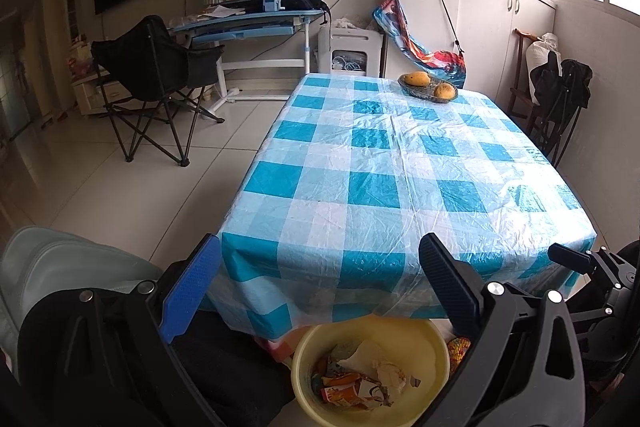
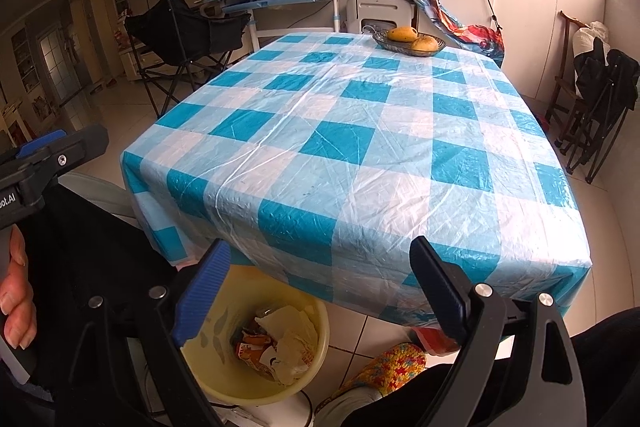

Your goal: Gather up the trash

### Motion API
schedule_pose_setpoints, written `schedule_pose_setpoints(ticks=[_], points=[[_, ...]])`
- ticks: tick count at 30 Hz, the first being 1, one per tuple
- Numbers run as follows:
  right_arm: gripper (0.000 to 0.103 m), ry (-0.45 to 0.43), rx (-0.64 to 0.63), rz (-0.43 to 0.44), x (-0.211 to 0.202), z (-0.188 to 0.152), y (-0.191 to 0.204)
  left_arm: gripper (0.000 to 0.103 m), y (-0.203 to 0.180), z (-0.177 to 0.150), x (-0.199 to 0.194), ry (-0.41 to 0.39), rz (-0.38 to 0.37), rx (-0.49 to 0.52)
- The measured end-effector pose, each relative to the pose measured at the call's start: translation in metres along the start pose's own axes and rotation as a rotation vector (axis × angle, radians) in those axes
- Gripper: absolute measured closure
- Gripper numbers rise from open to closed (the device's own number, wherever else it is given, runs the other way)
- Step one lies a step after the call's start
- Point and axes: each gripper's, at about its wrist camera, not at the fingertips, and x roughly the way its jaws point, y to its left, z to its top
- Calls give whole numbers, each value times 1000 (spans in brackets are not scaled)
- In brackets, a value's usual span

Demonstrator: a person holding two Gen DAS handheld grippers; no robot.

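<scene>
A yellow bin (image 1: 434,341) stands on the floor below the table's near edge, holding crumpled paper and orange wrappers (image 1: 360,383). The same yellow bin (image 2: 316,327) shows in the right wrist view with its trash (image 2: 280,343) inside. My left gripper (image 1: 316,291) hangs open above the bin, nothing between its fingers. My right gripper (image 2: 320,291) is open too, held over the table's front edge and the bin. The table (image 1: 400,155) wears a blue and white checked plastic cloth with no trash showing on it.
A glass bowl with two mangoes (image 1: 428,87) sits at the table's far end. A black folding chair (image 1: 156,75) stands on the floor to the left, another folded one (image 2: 600,99) at the right. A knitted slipper (image 2: 388,367) lies beside the bin.
</scene>
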Motion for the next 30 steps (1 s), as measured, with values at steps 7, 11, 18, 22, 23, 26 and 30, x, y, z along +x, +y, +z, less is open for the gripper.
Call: schedule_pose_setpoints(ticks=[7,11,18,22,23,26,30], points=[[16,1,0,-2,0,0,-1,7,2,1,0,-4,3,-8],[16,1,0,-4,0,1,-1,7,7,3,-1,-12,13,-28],[15,2,0,-3,0,0,-1,7,10,5,0,-13,17,-55],[15,1,-1,-3,0,0,-1,7,11,5,0,-14,16,-67],[15,1,-1,-3,0,0,-2,7,11,5,0,-13,15,-71],[15,1,-1,-3,0,1,-1,7,13,5,1,-8,12,-87],[15,1,1,-4,0,0,-2,7,17,4,3,2,10,-111]])
